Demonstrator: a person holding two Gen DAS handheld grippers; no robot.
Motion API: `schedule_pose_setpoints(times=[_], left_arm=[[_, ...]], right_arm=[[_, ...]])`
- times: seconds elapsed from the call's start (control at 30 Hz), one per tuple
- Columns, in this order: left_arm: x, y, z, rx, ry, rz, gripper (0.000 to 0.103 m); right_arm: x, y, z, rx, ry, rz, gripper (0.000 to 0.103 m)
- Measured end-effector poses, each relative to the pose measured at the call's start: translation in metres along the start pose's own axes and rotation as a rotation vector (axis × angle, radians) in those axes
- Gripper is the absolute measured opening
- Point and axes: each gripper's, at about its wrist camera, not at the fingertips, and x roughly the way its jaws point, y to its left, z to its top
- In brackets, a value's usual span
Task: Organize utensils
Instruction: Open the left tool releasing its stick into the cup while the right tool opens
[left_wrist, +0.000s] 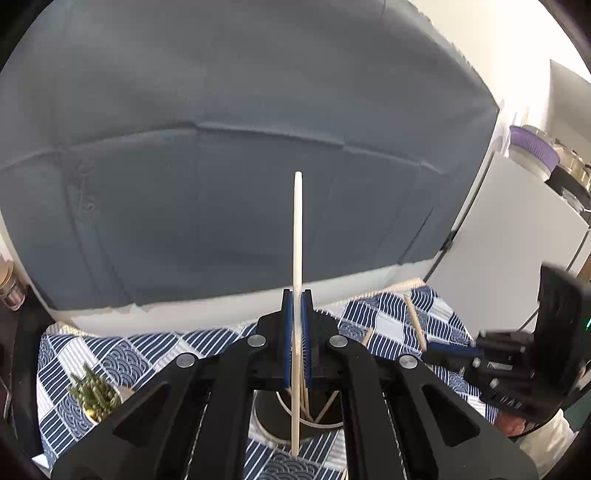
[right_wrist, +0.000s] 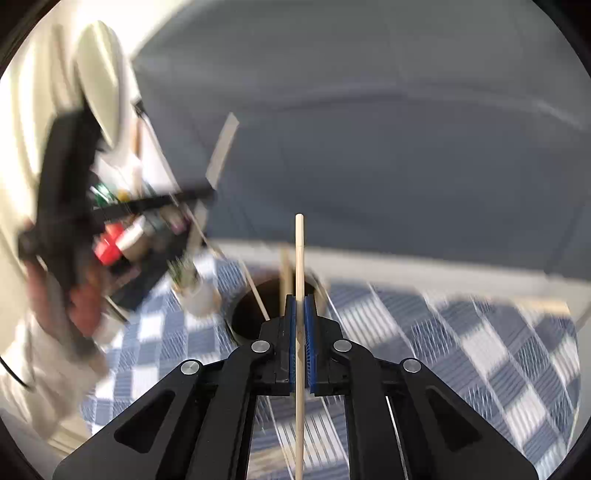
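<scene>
Left wrist view, no readable writing, left tongs (left_wrist: 296, 332) clamping flat wooden stick (left_wrist: 297, 229), right tongs (right_wrist: 300, 332) clamping chopstick (right_wrist: 299, 266)

We note the holder (left_wrist: 295, 417) mouth partly blocked by leaning chopsticks (left_wrist: 325, 404); potted plant (left_wrist: 96, 397) crowds its left.

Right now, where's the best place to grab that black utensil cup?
Grip the black cup by its open rim on the side clear of the chopsticks, coming from above; the sticks lean inside it, and its walls look wide for the fingers.

Black tool (left_wrist: 297, 317) with blue pads (right_wrist: 310, 332), silver screws, cream sleeve (left_wrist: 546, 435).
</scene>
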Motion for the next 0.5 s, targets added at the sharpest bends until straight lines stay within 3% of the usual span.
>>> schedule_pose_setpoints(times=[0.3,0.5], left_arm=[[0.029,0.004,0.000,-0.033,-0.049,-0.103,0.005],[0.054,0.009,-0.013,-0.050,-0.014,-0.146,0.005]], right_arm=[[0.037,0.005,0.047,-0.007,-0.206,0.096,0.005],[0.067,0.004,0.044,0.011,-0.244,0.111,0.005]])
